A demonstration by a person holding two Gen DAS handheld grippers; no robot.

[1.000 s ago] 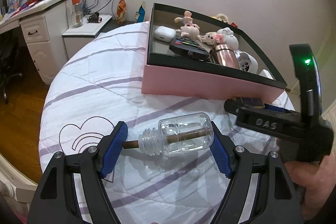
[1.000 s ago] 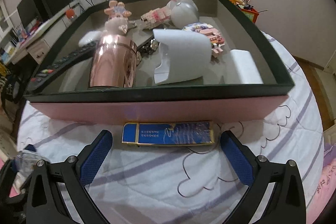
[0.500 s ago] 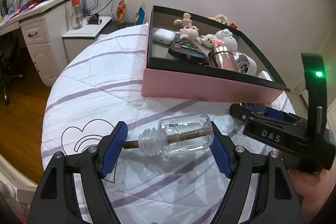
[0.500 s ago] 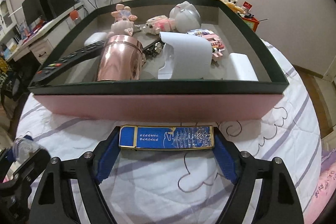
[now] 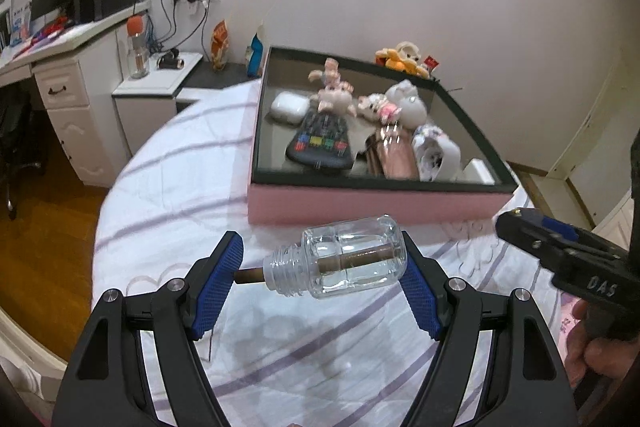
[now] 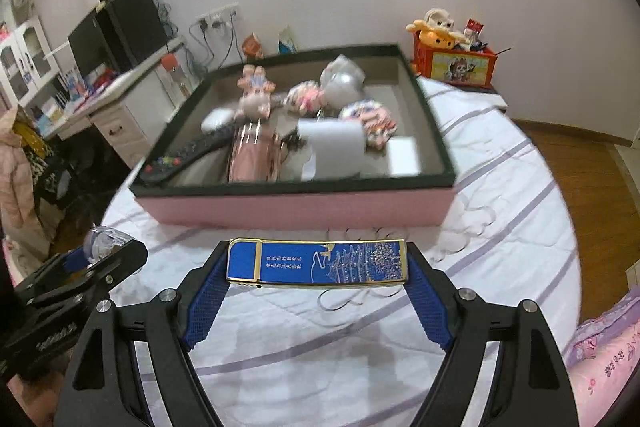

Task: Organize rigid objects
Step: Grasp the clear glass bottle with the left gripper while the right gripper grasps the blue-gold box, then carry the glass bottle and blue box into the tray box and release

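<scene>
My left gripper [image 5: 318, 261] is shut on a clear glass bottle [image 5: 360, 259] that lies sideways, lifted off the white striped bedspread [image 5: 180, 195]. A brown stick pokes out of the bottle's neck against the left pad. My right gripper [image 6: 316, 267] is shut on a flat blue and gold case [image 6: 320, 261], held lengthwise between the pads above the bedspread. Ahead of both stands a pink box with a dark green rim [image 5: 360, 205] [image 6: 304, 207]. It holds a remote [image 5: 320, 143], a rose-gold can [image 5: 394, 157], an earbud case [image 5: 289, 105], figurines and white items.
In the left wrist view the right gripper's body [image 5: 560, 251] and a hand [image 5: 600, 355] show at the right edge. A white desk [image 5: 68, 83] and nightstand [image 5: 156, 87] stand left of the bed, over wood floor [image 5: 40, 235]. An orange toy box [image 6: 452, 61] sits behind the pink box.
The right jaws have shut on the blue case and lifted it off the bedspread. The left gripper has risen with the bottle. The pink box looks farther away in both views.
</scene>
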